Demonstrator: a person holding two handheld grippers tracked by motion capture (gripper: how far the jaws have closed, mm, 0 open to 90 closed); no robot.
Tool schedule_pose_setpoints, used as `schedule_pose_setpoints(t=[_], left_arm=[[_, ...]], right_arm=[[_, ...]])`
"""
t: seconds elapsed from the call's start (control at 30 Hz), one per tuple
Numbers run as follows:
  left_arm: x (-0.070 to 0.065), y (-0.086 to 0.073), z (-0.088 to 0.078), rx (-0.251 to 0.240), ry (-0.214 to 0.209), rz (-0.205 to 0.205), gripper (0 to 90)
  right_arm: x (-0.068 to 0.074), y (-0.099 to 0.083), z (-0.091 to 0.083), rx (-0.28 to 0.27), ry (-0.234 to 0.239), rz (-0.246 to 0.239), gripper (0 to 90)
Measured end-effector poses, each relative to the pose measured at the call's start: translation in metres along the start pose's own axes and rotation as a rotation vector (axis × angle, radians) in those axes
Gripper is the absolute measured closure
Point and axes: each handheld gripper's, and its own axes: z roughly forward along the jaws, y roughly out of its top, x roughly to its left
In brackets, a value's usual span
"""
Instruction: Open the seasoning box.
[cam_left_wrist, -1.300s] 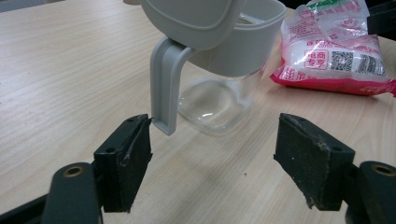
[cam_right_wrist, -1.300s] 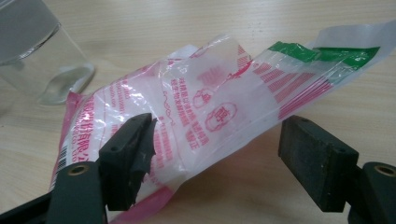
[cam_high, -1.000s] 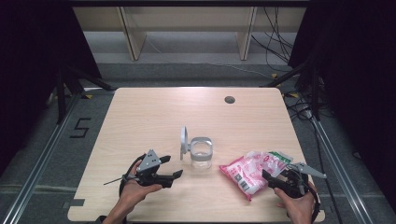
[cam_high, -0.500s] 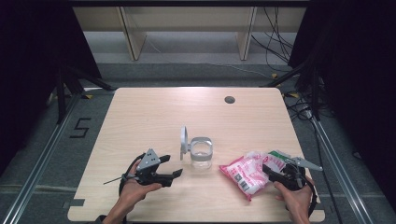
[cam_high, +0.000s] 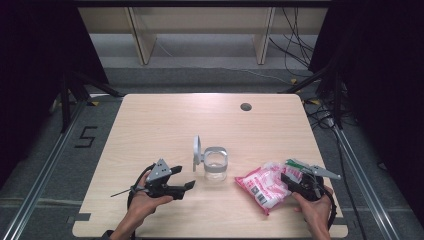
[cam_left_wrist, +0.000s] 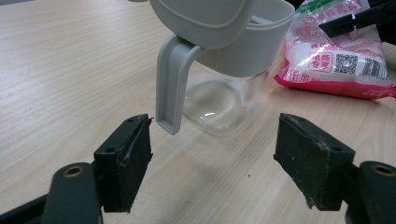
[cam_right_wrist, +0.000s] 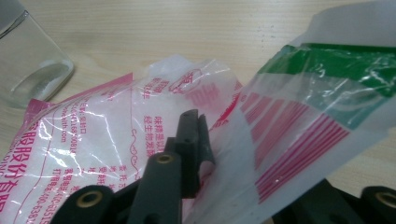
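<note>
**Right claw closing on the pink bag; left claw idle by the jar**

Change since the earlier frame: my right claw (cam_high: 294, 181) has crept a little leftward onto the bag, and its jaws have just been closing, with the bag's loose top film between them. My left claw and the jar lie as they did.

Item 1. Pink-and-white bag (cam_high: 264, 185), plastic, printed with red script and a code square, white grains inside. Lies flat at the near right of the surface (cam_high: 160, 125), its green-edged top flap (cam_right_wrist: 327, 88) raised toward my right hand. In the right gripper view the film is folded around one black jaw and pinched there; I count the bag as gripped at its top end.

Item 2. Clear jar (cam_high: 215, 165) with grey collar and hinged grey lid (cam_high: 197, 150), standing upright near the middle of the surface, lid swung open and standing up on the jar's left. Just left of the bag, not touching it.

Item 3. My left claw (cam_high: 186, 186), resting on the surface at the near left, pointing right toward the jar. Jaws wide apart, holding nothing; in the left gripper view the jar stands just beyond the pads (cam_left_wrist: 127, 163), its grey hinge arm hanging down between them without contact.
</note>
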Motion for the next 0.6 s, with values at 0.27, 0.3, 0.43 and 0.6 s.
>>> schedule_pose_setpoints(t=[0.27,0.3,0.43,0.6], left_arm=[[0.001,0.000,0.001,0.001,-0.008,0.015,26.1],[0.001,0.000,0.001,-0.001,-0.009,0.008,26.1],[0.001,-0.001,0.001,0.000,-0.009,0.009,26.1],[0.001,-0.001,0.002,0.005,-0.005,0.008,26.1]], right_arm=[[-0.003,0.002,0.002,-0.002,-0.002,-0.102,88.1],[-0.003,0.003,0.003,-0.011,-0.005,-0.127,90.0],[0.006,0.005,0.000,0.003,-0.011,-0.107,90.0],[0.007,0.010,-0.001,-0.056,0.001,-0.196,90.0]])
